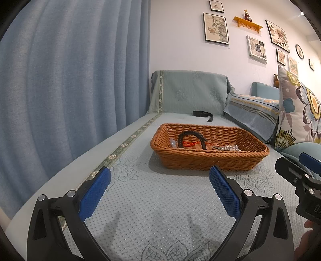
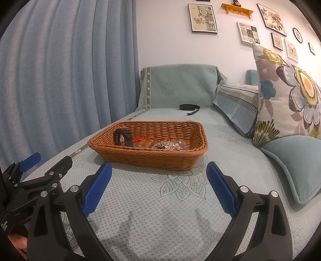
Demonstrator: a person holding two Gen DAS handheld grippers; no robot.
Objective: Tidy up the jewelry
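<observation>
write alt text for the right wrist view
A brown wicker basket sits on a pale blue sofa cover just ahead of the open right gripper, holding a black watch, a red cord and clear beads. A black strap lies farther back; the left gripper shows at lower left, a floral cushion at right.

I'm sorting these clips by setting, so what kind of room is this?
Most likely a home living room: a sofa under a pale blue-green patterned cover, a large floral throw cushion, framed prints on the white wall and a blue pleated curtain. A brown wicker basket sits on the seat.
</observation>
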